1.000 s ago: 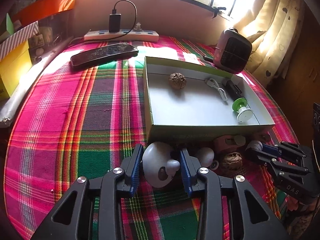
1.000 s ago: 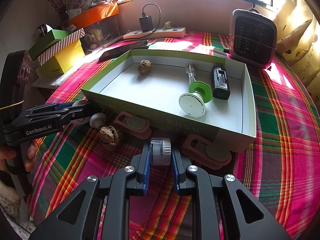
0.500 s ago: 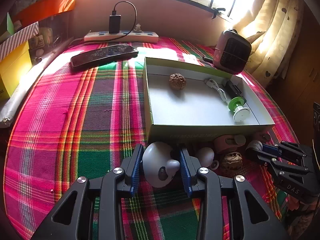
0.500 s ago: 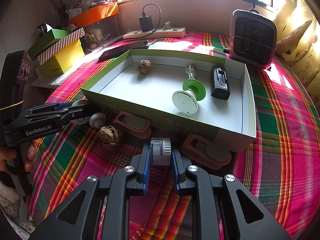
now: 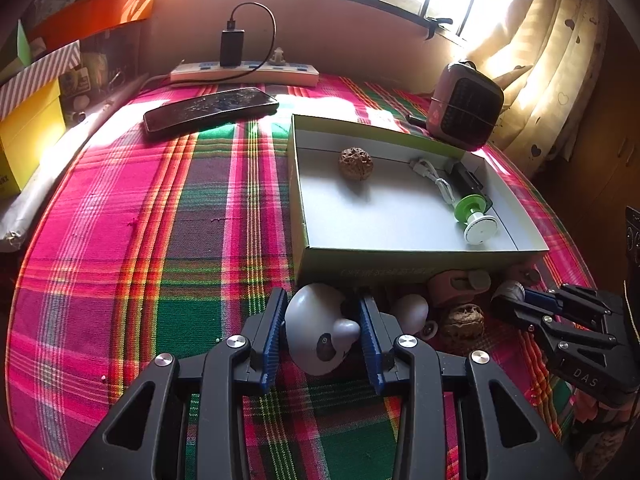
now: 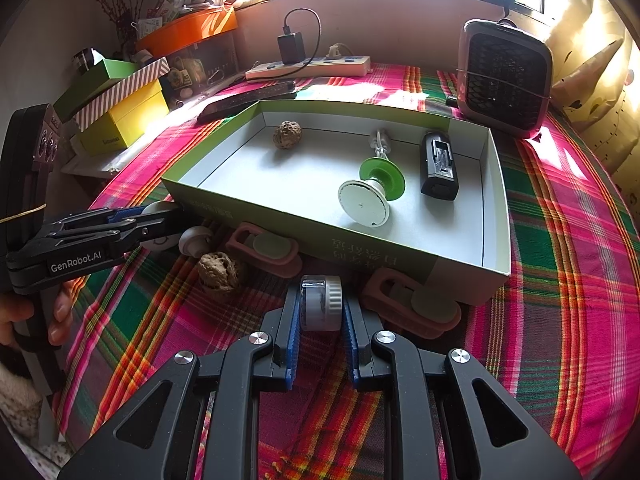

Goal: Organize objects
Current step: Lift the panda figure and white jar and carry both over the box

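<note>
Item: our left gripper (image 5: pixel 322 334) clamps grey toy (image 5: pixel 320 328); right gripper (image 6: pixel 320 312) clamps white wheel (image 6: pixel 320 302); box (image 6: pixel 460 280) just ahead.

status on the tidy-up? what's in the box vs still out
Done: the open green-sided cardboard box holds a brown walnut, green-and-white spool, white cable and black rectangular device. In hand: left tool grips a white rounded panda-like toy; right tool grips a small grey ridged wheel. Left: second walnut, two pink clips, small white ball.
</note>
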`<move>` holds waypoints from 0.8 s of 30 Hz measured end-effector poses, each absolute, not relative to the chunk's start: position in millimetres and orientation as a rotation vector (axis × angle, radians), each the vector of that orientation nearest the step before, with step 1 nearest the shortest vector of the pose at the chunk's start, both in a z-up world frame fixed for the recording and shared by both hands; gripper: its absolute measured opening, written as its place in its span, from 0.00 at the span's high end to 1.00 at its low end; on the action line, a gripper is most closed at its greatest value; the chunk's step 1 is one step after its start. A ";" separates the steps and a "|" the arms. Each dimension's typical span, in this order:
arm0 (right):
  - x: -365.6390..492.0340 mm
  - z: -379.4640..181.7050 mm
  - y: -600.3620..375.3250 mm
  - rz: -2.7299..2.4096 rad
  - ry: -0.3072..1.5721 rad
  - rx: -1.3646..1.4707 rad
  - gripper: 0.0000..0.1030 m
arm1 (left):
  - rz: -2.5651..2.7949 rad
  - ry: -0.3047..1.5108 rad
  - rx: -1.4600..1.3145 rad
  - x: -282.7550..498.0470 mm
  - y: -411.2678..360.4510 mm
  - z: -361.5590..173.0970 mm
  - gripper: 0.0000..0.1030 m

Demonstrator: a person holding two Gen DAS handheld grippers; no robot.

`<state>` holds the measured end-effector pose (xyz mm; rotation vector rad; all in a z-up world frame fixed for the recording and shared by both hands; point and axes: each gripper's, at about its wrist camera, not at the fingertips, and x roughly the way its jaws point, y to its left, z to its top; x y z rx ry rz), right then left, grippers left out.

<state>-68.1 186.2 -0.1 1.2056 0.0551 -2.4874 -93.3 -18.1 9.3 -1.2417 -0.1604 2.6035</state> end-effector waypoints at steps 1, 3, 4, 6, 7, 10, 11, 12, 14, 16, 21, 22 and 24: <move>-68.2 0.0 186.5 -2.489 0.053 1.205 0.81 | 2.604 -0.162 -1.243 -93.3 -18.1 9.4 0.68; -67.8 0.6 187.1 -2.490 0.051 1.202 0.81 | 2.603 -0.164 -1.243 -93.3 -18.6 9.3 0.68; -67.1 1.0 187.4 -2.491 0.050 1.200 0.81 | 2.602 -0.167 -1.244 -92.7 -18.9 9.6 0.68; -66.1 1.6 188.3 -2.492 0.048 1.196 0.81 | 2.600 -0.170 -1.246 -92.0 -19.4 9.9 0.68; -66.0 1.7 188.4 -2.493 0.047 1.196 0.81 | 2.601 -0.169 -1.246 -91.9 -19.4 10.0 0.68; -65.0 2.3 188.6 -2.494 0.043 1.193 0.81 | 2.601 -0.169 -1.243 -91.7 -19.2 10.3 0.68; -64.6 2.7 188.5 -2.493 0.042 1.191 0.81 | 2.604 -0.168 -1.239 -91.0 -19.7 11.4 0.68; -64.0 3.0 188.3 -2.492 0.041 1.189 0.81 | 2.607 -0.167 -1.234 -90.1 -19.9 12.6 0.68; -63.3 3.9 187.8 -2.491 0.040 1.186 0.81 | 2.609 -0.168 -1.226 -88.4 -20.7 16.1 0.68; -62.5 5.7 187.9 -2.493 0.041 1.179 0.81 | 2.612 -0.162 -1.213 -86.6 -20.0 19.7 0.68; -60.7 11.4 189.1 -2.501 0.036 1.159 0.81 | 2.613 -0.154 -1.190 -82.3 -18.1 29.8 0.68; -60.4 12.4 189.3 -2.503 0.035 1.155 0.81 | 2.614 -0.151 -1.182 -81.2 -17.3 31.9 0.68; -59.8 14.5 189.5 -2.506 0.033 1.147 0.81 | 2.617 -0.148 -1.170 -80.1 -15.9 35.5 0.68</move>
